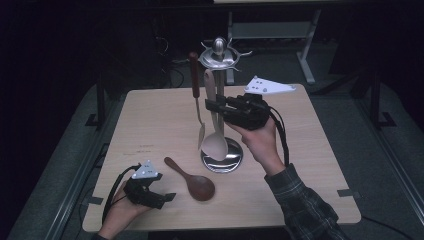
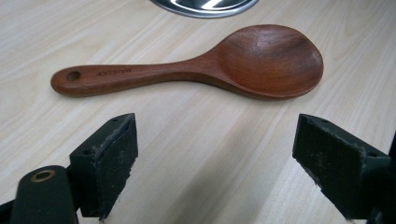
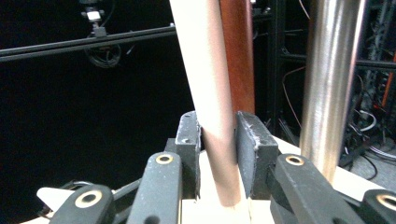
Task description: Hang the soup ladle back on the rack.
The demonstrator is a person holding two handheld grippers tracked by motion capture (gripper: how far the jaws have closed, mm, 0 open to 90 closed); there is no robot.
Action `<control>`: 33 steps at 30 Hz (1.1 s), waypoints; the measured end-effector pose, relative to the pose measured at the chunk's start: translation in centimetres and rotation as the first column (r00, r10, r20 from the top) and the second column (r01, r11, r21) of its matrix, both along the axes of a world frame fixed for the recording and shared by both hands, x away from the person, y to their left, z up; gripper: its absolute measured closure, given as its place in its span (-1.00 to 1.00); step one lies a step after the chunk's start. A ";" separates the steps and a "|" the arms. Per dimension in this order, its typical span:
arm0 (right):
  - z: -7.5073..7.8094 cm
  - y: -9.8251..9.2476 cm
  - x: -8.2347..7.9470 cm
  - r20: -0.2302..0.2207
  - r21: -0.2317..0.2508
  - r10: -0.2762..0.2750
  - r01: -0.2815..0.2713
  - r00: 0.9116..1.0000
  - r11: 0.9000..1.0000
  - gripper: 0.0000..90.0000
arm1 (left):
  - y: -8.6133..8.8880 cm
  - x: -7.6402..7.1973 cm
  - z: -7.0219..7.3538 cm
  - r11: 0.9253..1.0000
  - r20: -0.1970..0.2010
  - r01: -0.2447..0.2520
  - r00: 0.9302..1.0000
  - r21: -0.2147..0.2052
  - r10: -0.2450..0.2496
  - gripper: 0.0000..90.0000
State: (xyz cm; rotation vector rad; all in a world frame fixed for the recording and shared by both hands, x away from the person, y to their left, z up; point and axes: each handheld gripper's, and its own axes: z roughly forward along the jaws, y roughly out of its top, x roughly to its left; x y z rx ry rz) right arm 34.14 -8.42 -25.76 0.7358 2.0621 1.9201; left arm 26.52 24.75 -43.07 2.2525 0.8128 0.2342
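up at the rack, right gripper pinched the pale wooden spoon's handle; left gripper rested wide open just beside the dark wooden spoon lying on the table.

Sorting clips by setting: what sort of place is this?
Likely a lab or workshop, not a kitchen: a bare wooden table in a dark room, metal frames and loose cables behind, with an utensil stand as prop.
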 end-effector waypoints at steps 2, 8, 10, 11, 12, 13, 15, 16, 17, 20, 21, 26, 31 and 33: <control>0.0 0.0 0.0 -0.001 -0.004 -0.023 0.023 1.000 1.000 0.58 | 0.0 0.0 0.1 1.000 0.005 -0.002 1.000 -0.010 0.002 -0.69; -0.1 0.1 -0.1 0.008 -0.064 -0.020 0.021 1.000 0.998 0.48 | 0.0 0.0 0.0 1.000 -0.002 0.003 1.000 -0.005 -0.003 -0.69; -0.4 0.0 -0.1 0.009 -0.074 -0.011 0.012 1.000 0.997 0.42 | 0.0 0.0 0.0 1.000 -0.001 0.004 1.000 -0.009 -0.004 -0.69; -0.5 -0.2 -0.2 0.008 -0.077 -0.006 0.007 1.000 0.997 0.41 | 0.0 0.0 0.0 1.000 -0.001 0.004 1.000 -0.010 -0.004 -0.69; -0.6 -0.2 -0.3 0.011 -0.084 -0.003 0.004 1.000 0.996 0.40 | -0.1 0.0 -0.1 1.000 0.000 0.000 1.000 -0.019 0.000 -0.69; -0.7 -0.4 -0.5 0.017 -0.095 -0.002 0.003 1.000 0.995 0.38 | 0.0 0.0 0.0 1.000 -0.002 0.002 1.000 -0.018 -0.002 -0.69; -1.0 -0.6 -0.6 0.014 -0.112 0.007 -0.005 1.000 0.994 0.35 | 0.0 0.0 0.0 1.000 -0.001 0.002 1.000 -0.014 -0.002 -0.69; -1.2 -0.8 -0.8 0.013 -0.122 0.009 -0.007 1.000 0.993 0.34 | 0.0 0.0 0.0 1.000 -0.002 0.000 1.000 -0.016 0.000 -0.69; -1.5 -1.0 -0.9 0.014 -0.129 0.009 -0.007 1.000 0.992 0.33 | 0.1 0.0 0.0 1.000 -0.001 -0.001 1.000 -0.015 0.001 -0.69; -2.5 -1.9 -1.2 0.012 -0.151 0.009 -0.007 1.000 0.988 0.32 | 0.2 0.1 0.0 1.000 0.000 -0.007 1.000 -0.017 0.007 -0.69; -2.9 -2.2 -1.2 0.010 -0.156 0.007 -0.005 1.000 0.988 0.32 | 0.2 0.1 0.0 1.000 0.001 -0.007 1.000 -0.017 0.007 -0.69; -4.6 -3.4 -0.6 -0.015 -0.186 -0.025 0.022 1.000 0.982 0.27 | 0.2 0.1 0.0 1.000 0.014 -0.005 1.000 -0.015 0.005 -0.67; -6.5 -3.8 0.9 -0.038 -0.228 -0.072 0.062 0.997 0.972 0.26 | 0.3 0.2 0.0 1.000 0.011 -0.006 1.000 -0.013 0.006 -0.67; -7.1 -3.7 1.4 -0.049 -0.243 -0.080 0.066 0.996 0.968 0.25 | 0.3 0.2 0.0 1.000 0.014 -0.005 1.000 -0.014 0.005 -0.67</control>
